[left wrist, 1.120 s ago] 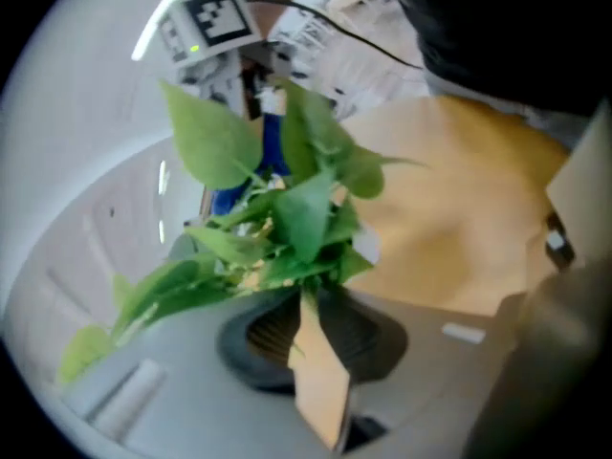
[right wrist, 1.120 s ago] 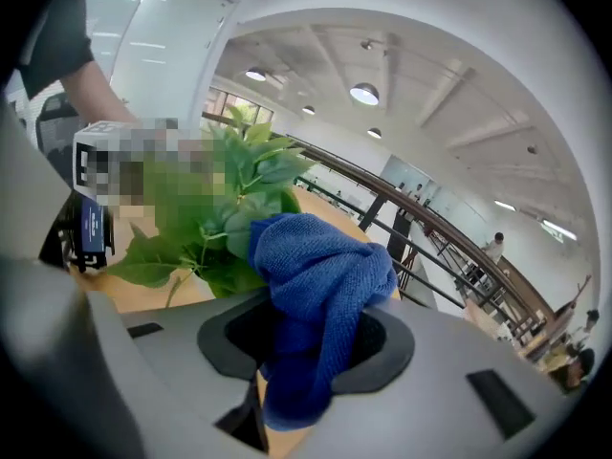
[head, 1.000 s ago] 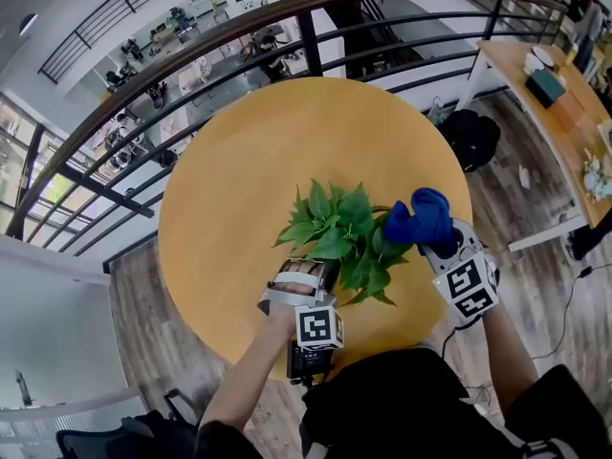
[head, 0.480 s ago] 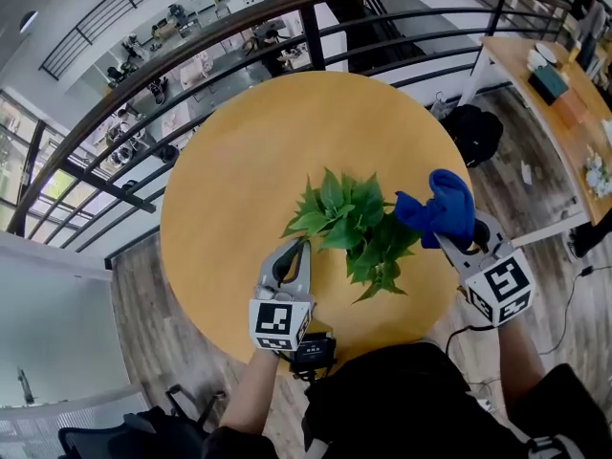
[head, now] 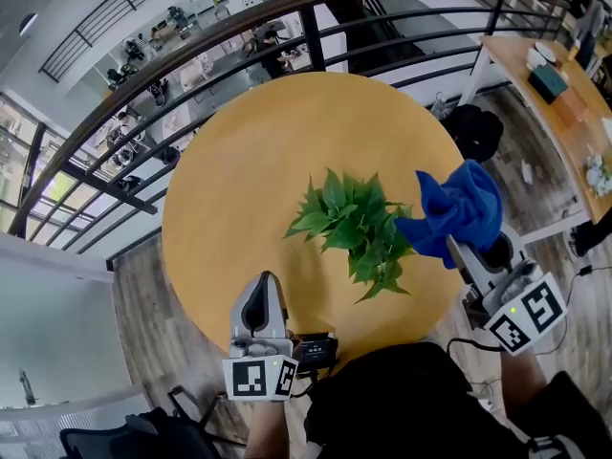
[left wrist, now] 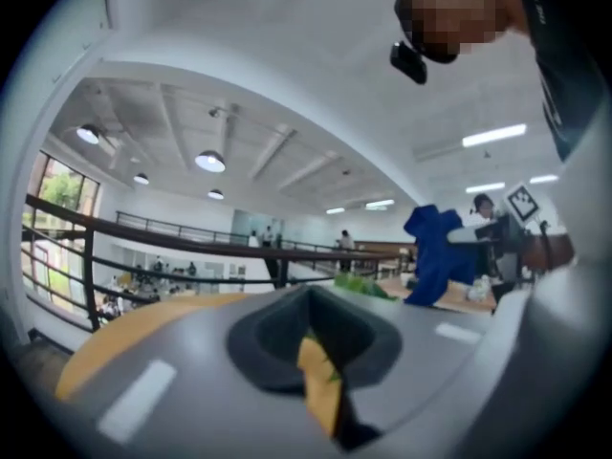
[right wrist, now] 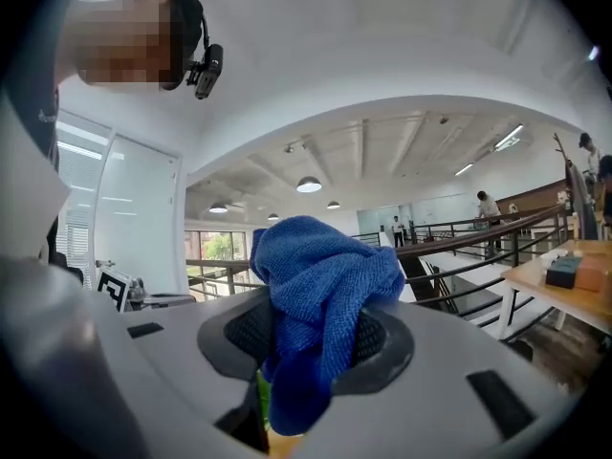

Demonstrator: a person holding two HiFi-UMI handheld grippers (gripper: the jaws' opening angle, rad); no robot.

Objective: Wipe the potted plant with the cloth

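Observation:
The potted plant (head: 354, 223), a bunch of green leaves, stands near the middle of the round yellow table (head: 239, 161); its pot is hidden under the leaves. My right gripper (head: 461, 249) is shut on a bunched blue cloth (head: 459, 213), held up just right of the leaves and apart from them. In the right gripper view the cloth (right wrist: 320, 304) fills the jaws. My left gripper (head: 267, 279) is shut with nothing in it, near the table's front edge and left of the plant. In the left gripper view its jaws are pressed together, with the cloth (left wrist: 435, 251) and some leaves (left wrist: 359, 285) beyond.
A dark curved railing (head: 191, 75) runs behind the table, with a lower floor beyond. A wooden desk (head: 564, 103) with small items stands at the right and a black bag (head: 473, 137) lies on the floor. A small black device (head: 314, 350) sits at the table's near edge.
The left gripper left the plant's base, shut, rolled and drew back toward the table's near edge. The right gripper lifted the cloth off the leaves, up and to the right.

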